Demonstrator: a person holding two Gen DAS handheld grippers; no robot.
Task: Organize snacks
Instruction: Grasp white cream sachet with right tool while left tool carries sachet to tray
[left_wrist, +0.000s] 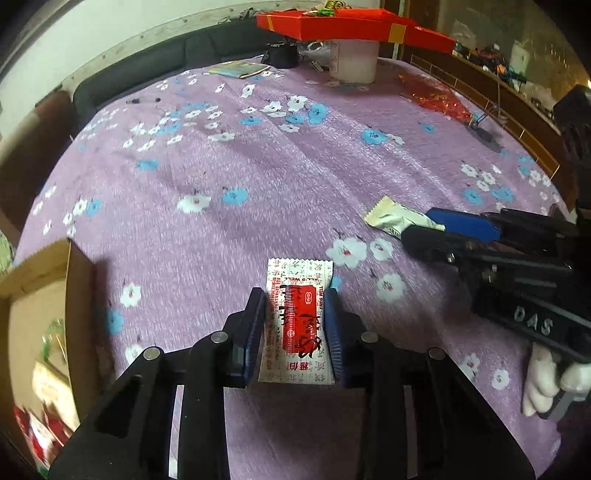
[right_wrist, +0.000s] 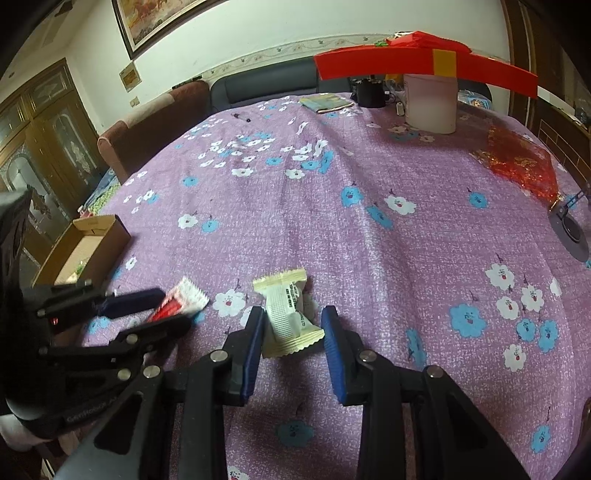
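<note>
Red-and-white snack packet (left_wrist: 297, 325): lower centre of the left view, pinched in my left gripper (left_wrist: 295, 295).
Cream candy wrapper (right_wrist: 290, 314): lower centre of the right view, between my right gripper's (right_wrist: 293, 314) open jaws, not clamped.
Cardboard box (right_wrist: 86, 245): left edge.
Risks: the flat packet slipping out; the wrapper skidding on the floral tablecloth (right_wrist: 369, 229) as I close.

The red-and-white snack packet (left_wrist: 297, 325) carries Chinese characters and the partly cut-off English words "L'S WELL" and "ENDS WELL", the right gripper (left_wrist: 424, 225) reads "DAS" on its body, the left gripper (right_wrist: 168, 306) bears partly legible "GenRobot", and the cream packet's (right_wrist: 288, 314) print stays unreadable.
</note>
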